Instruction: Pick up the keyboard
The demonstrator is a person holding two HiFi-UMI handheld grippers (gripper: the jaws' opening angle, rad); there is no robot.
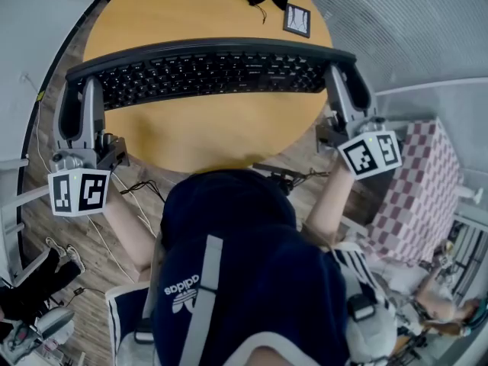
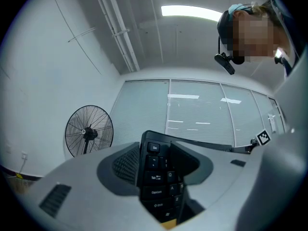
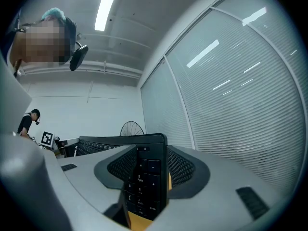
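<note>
In the head view, the black keyboard (image 1: 213, 71) spans the round wooden table (image 1: 206, 139), with both ends past the rim and bare tabletop on the near side. The left gripper (image 1: 78, 86) and right gripper (image 1: 341, 71) each take one end. In the left gripper view, the jaws are clamped on the Esc end, with a fan (image 2: 89, 133) beyond. In the right gripper view, the jaws pinch the number-pad end beside window blinds (image 3: 231, 95).

The head view looks steeply down from above the person onto the round tabletop (image 1: 229, 142) and the whole keyboard (image 1: 206, 73). The left gripper view sits very close to the keyboard's left end and looks up and along it. The right gripper view does the same from the right end. Both gripper views also see the fan (image 2: 89, 131).
</note>
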